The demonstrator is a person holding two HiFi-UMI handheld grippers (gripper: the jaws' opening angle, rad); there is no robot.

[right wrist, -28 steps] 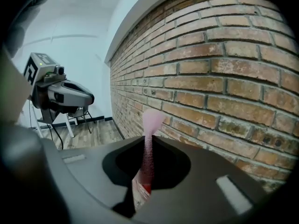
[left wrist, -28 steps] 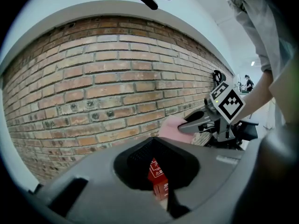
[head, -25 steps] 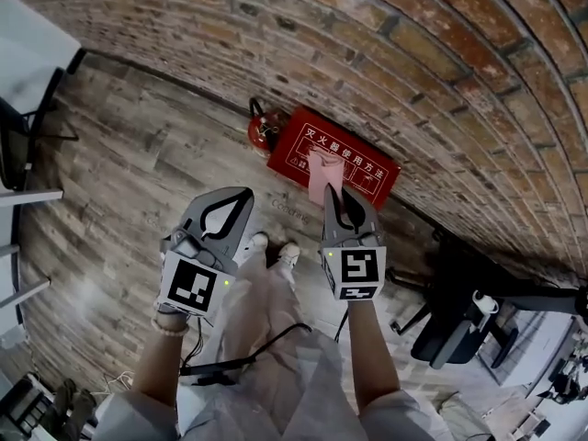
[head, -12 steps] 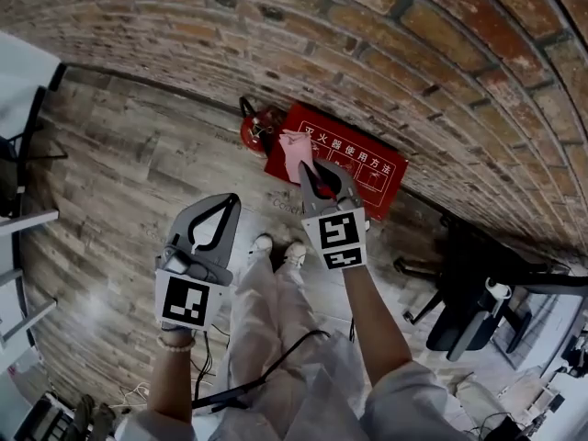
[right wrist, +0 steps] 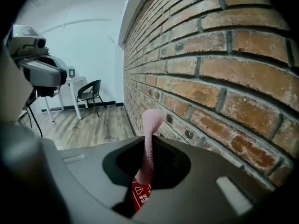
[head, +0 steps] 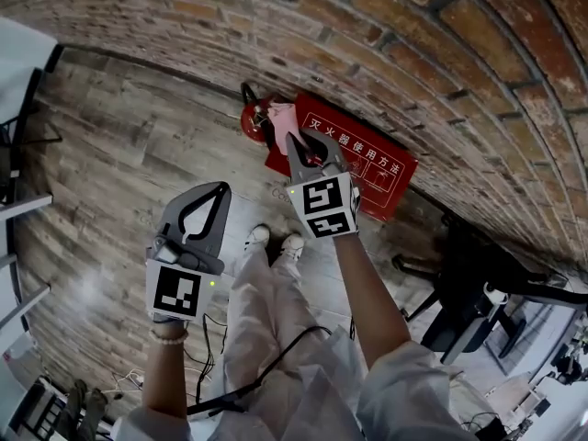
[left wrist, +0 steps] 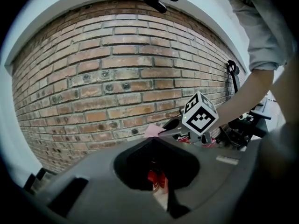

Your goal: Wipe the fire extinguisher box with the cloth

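Pinching one pink cloth (head: 280,118), right hand-held gripper (head: 299,142) hovers over one red box (head: 372,168).

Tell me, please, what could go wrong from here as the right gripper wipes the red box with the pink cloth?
1. The right gripper pinches only a narrow fold of the cloth, so a firm stroke might pull it free.
2. The cloth is at the end of the box beside the fire extinguisher; a wide sweep could knock it.
3. The brick wall runs close behind, so the gripper may scrape it.
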